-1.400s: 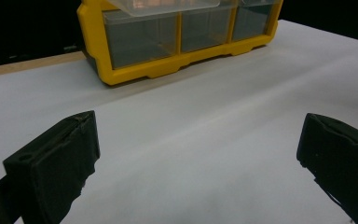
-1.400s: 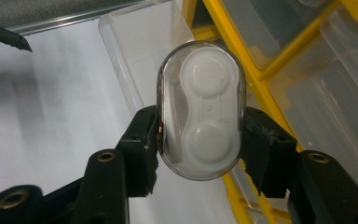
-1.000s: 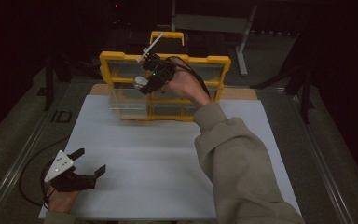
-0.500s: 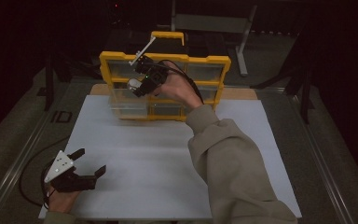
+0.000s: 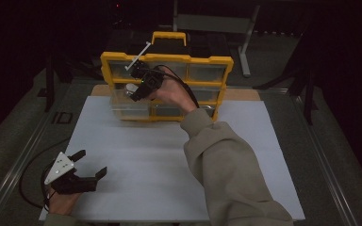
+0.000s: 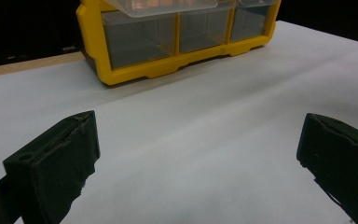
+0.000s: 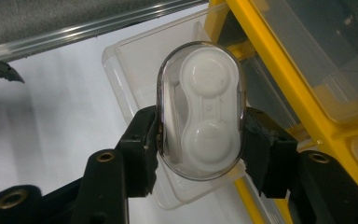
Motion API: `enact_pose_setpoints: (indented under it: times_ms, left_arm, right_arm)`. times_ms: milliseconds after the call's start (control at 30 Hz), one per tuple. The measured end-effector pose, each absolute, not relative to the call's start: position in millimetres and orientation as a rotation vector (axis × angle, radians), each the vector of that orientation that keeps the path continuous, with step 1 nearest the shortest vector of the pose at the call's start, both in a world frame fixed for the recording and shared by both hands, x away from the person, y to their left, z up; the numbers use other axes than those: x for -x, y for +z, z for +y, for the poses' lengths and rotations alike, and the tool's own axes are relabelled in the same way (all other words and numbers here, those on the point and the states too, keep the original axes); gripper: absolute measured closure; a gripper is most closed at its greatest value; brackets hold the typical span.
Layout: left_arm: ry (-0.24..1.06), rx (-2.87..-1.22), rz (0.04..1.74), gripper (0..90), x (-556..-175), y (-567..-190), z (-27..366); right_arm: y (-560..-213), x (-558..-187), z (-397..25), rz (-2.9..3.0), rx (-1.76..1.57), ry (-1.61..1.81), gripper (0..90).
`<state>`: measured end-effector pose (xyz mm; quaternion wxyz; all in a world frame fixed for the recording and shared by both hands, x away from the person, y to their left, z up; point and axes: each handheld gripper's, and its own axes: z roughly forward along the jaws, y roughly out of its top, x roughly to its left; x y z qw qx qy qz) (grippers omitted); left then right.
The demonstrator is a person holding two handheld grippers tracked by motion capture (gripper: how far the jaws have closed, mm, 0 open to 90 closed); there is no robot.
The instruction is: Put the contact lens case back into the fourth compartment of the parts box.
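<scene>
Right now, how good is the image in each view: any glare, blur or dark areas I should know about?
High view: dim, surroundings nearly black, only the white mat and yellow organizer read clearly. Left gripper view: evenly lit, but the left claw is soft at close range. Right gripper view: bright and sharp, with mild sheen on the clear case in the right claw.

The bench point(image 5: 37, 141) is a dark grey surface with raised metal rails along its left and right edges. A large white rectangular sheet point(image 5: 169, 160) covers most of its middle. At the sheet's far edge a light brown wooden board point(image 5: 242, 94) shows on the bench. A yellow plastic organiser box with clear drawers point(image 5: 212, 84) stands at the far end — one clear drawer point(image 5: 129, 106) pulled out at its left. A small black square outline point(image 5: 61, 117) lies on the bench's left side.
</scene>
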<state>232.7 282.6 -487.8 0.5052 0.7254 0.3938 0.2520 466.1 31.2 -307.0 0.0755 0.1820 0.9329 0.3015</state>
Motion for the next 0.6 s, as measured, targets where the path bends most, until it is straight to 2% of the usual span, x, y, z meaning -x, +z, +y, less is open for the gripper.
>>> enact_pose_setpoints:
  times_ms: [100,167,367,600]
  left_arm:
    - [0.608,-1.749,0.952,0.0,-233,-488,283]
    - [0.61,-1.75,0.951,0.0,-232,-488,283]
    - [0.608,-1.751,0.953,0.0,-233,-488,283]
    - [0.611,-1.754,0.956,0.0,-233,-488,282]
  right_arm:
    - [-310,-468,30,2.796,-0.555,0.923,45.9]
    - [-310,-469,26,2.747,-0.599,0.972,25.9]
    - [-307,-468,4,2.712,-0.65,0.972,16.4]
    - [-305,-461,-23,2.685,-0.684,0.964,13.1]
